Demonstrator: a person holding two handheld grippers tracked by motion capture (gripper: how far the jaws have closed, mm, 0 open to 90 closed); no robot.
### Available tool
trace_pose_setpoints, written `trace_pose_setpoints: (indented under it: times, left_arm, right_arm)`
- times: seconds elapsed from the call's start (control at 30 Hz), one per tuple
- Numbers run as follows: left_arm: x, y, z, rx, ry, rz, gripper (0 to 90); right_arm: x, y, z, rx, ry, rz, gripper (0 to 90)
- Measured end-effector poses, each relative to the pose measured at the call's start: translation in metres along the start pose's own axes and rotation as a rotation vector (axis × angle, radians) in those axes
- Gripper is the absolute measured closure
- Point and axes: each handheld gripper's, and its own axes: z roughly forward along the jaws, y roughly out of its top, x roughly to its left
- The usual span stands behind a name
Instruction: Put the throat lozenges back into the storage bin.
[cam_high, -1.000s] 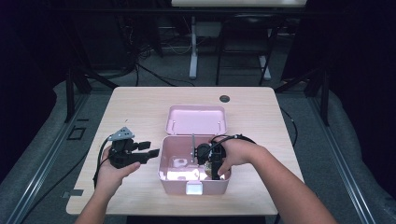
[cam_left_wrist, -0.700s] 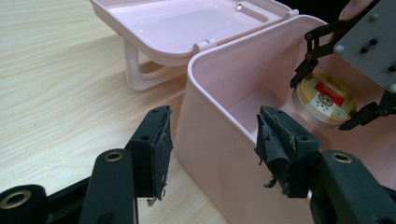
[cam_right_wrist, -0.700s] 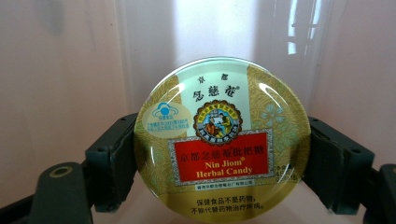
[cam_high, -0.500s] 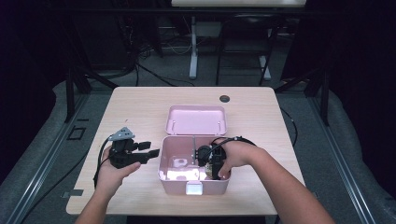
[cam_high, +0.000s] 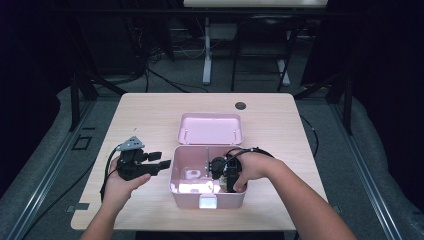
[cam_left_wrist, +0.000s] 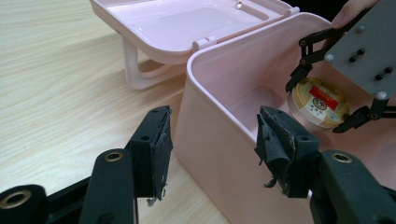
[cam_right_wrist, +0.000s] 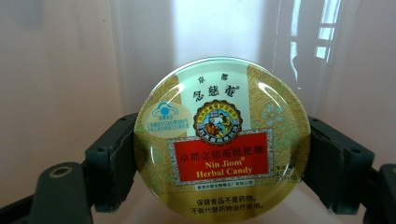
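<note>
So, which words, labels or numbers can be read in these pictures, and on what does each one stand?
On the round candy tin, held between the jaws of the right gripper inside the pink box:
"Nin Jiom"
"Herbal Candy"
Chinese characters stand above, on the red band and at the bottom: too small to quote surely.
The blue seal's print and the small figures at the tin's right edge: blurred.
The box and the table carry no text.

My pale wood-grain table (cam_high: 150, 117) has rounded corners and a small dark round grommet (cam_high: 240, 105) near its far edge. Directly on it sits the open pink plastic box (cam_high: 186, 197), its hinged pink lid (cam_high: 210, 128) lying back flat behind it.
</note>
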Motion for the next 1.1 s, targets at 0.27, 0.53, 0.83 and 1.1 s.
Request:
trace_pose_setpoints:
  times: [0.27, 0.53, 0.83, 1.1]
  left_arm:
    - [0.0005, 0.0000, 0.0000, 0.001, 0.001, 0.002, 45.0]
    - [0.0006, 0.0003, -0.0009, 0.004, 0.001, 0.001, 45.0]
    - [0.0010, 0.0001, -0.0002, 0.006, -0.002, 0.002, 45.0]
    - [0.0006, -0.0001, 0.0002, 0.001, 0.002, 0.002, 45.0]
  right_arm:
    - [0.0003, 0.0005, 0.0041, 0.009, -0.009, -0.001, 19.9]
    - [-0.0006, -0.0011, 0.0068, -0.032, 0.008, 0.026, 19.8]
    - [-0.0013, -0.0015, 0.0059, -0.035, 0.014, 0.032, 19.7]
    - [-0.0012, -0.0013, 0.0062, -0.033, 0.010, 0.031, 18.3]
